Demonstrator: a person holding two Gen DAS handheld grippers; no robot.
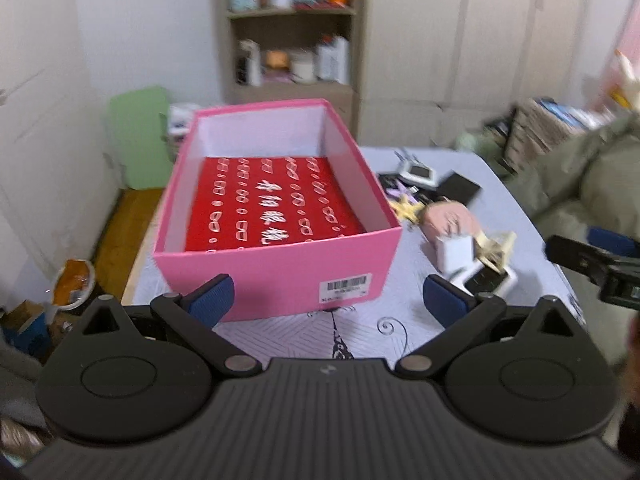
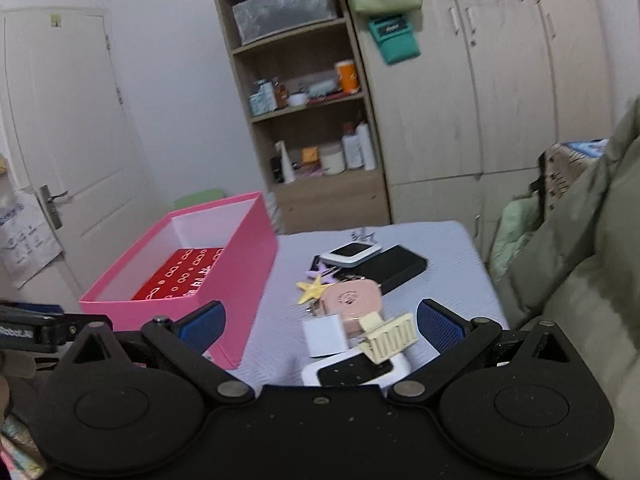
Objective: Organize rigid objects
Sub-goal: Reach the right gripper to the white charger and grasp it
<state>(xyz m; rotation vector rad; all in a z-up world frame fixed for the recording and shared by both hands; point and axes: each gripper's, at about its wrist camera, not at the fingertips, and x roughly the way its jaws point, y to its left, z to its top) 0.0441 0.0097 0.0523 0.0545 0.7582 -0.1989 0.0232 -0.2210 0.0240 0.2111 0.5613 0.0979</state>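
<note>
A pink box [image 1: 276,276] with a red patterned sheet on its floor stands open on the table; it also shows in the right wrist view [image 2: 244,280]. My left gripper [image 1: 328,300] is open and empty, its fingers wide in front of the box's near wall. My right gripper [image 2: 318,324] is open and empty, just short of a pile of small items: a white charger cube [image 2: 325,336], a cream hair claw [image 2: 390,336], a pink compact [image 2: 354,304], a yellow star clip [image 2: 314,289], a black rectangular case [image 2: 394,266] and two white-framed devices [image 2: 352,254] [image 2: 352,372].
The table has a pale lilac patterned cloth [image 2: 440,264]. A shelf unit [image 2: 312,120] and wardrobe doors [image 2: 500,100] stand behind it. An olive padded sleeve [image 2: 592,280] lies along the right. The right gripper's body [image 1: 596,264] shows at the right in the left wrist view.
</note>
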